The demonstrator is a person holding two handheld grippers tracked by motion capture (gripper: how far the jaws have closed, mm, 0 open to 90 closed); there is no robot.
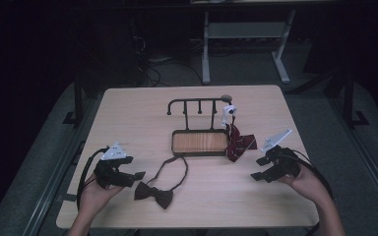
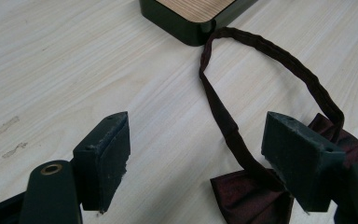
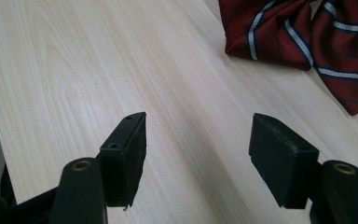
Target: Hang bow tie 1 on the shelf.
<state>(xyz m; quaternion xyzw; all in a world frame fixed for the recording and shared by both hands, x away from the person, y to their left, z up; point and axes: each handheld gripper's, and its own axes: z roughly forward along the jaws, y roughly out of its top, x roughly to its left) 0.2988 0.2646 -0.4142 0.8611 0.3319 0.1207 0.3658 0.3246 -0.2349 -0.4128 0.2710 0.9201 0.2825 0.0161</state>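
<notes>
A pale wood-grain counter (image 1: pixel 128 113) carries a dark rack with a wooden tray base (image 1: pixel 200 142) at centre, a striped red tie (image 1: pixel 238 142) at 3 o'clock of it, and a dark bow tie (image 1: pixel 153 192) at 7 o'clock.

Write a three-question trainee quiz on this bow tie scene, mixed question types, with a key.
1. True or false: the left gripper holds the dark bow tie.
2. The striped red tie lies at which side of the wooden tray? A) its left B) its right C) inside it
3. Fill in: both grippers have their jaws ____.

Key:
1. False; the left gripper is open beside the tie.
2. B
3. Open; the right gripper grips nothing.
</notes>
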